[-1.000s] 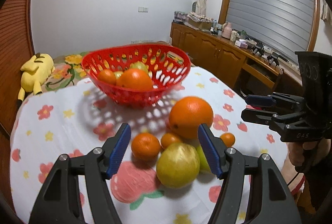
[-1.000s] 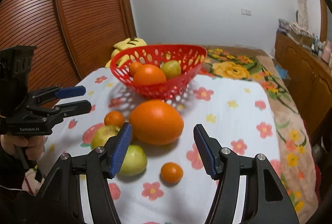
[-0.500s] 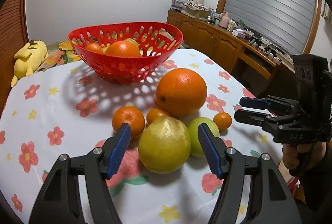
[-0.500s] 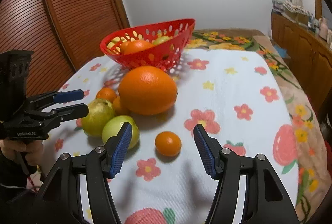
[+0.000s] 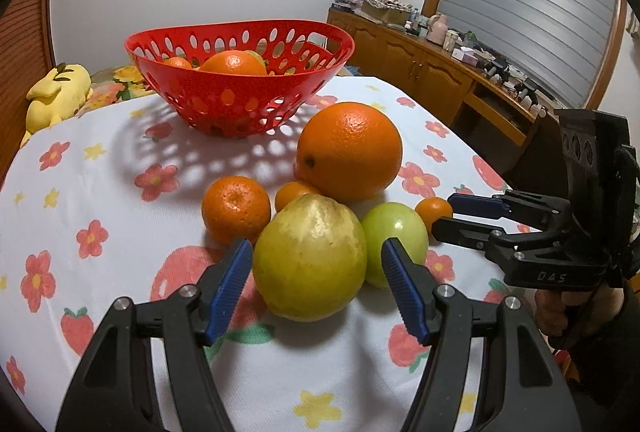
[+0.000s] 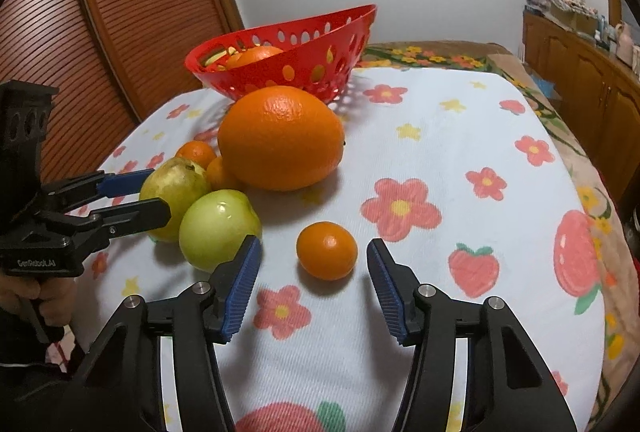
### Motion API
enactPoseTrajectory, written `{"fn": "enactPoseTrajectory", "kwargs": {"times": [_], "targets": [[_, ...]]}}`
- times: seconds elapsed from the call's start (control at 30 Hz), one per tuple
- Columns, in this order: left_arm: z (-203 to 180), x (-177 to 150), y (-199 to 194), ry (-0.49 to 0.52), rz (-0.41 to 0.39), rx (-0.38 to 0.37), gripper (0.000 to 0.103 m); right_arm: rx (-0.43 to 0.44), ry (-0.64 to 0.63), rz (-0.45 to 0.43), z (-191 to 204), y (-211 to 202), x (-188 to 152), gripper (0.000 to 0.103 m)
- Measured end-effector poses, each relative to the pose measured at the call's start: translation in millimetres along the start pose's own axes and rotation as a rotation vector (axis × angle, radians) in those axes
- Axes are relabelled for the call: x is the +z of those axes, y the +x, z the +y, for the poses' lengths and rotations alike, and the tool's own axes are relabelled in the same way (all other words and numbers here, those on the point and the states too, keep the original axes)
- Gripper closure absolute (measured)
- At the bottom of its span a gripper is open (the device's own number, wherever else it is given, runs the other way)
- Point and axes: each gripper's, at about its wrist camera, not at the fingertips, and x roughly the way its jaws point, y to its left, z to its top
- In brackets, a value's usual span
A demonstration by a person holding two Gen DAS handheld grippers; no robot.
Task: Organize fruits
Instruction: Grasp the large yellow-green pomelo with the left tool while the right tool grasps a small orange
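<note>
A red basket (image 5: 240, 104) (image 6: 304, 72) with fruit inside stands at the back of the flowered table. In front lie a big orange (image 5: 349, 151) (image 6: 282, 138), a yellow-green pear (image 5: 310, 257) (image 6: 174, 188), a green apple (image 5: 394, 242) (image 6: 218, 230), two mandarins (image 5: 236, 210) (image 5: 296, 194) and a small mandarin (image 5: 434, 212) (image 6: 327, 250). My left gripper (image 5: 316, 260) (image 6: 156, 194) is open around the pear. My right gripper (image 6: 314, 258) (image 5: 444, 212) is open, its fingertips at either side of the small mandarin.
A yellow plush toy (image 5: 58, 96) lies beyond the table at the left. A wooden sideboard (image 5: 440, 72) with clutter runs along the right wall. A slatted wooden door (image 6: 120, 32) stands behind the table in the right wrist view.
Both grippers have moved forward and lower. The left now has the pear between its fingers, and the right has closed in on the small mandarin. Both stay open.
</note>
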Motion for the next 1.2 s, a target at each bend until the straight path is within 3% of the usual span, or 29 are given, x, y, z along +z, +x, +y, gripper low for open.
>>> {"fn": "enactPoseTrajectory", "kwargs": {"times": [0.63, 0.83, 1.0, 1.2], "targets": [[7, 1, 13, -0.016, 0.029, 0.009, 0.032, -0.034, -0.022, 0.025, 5, 12, -4, 0.059], [11, 1, 14, -0.024, 0.024, -0.003, 0.032, -0.036, -0.028, 0.021, 6, 12, -4, 0.066], [9, 0, 12, -0.017, 0.016, -0.025, 0.041, -0.034, -0.028, 0.022, 5, 13, -4, 0.067], [7, 0, 12, -0.010, 0.015, -0.020, 0.042, -0.034, -0.027, 0.023, 5, 13, -4, 0.067]]}}
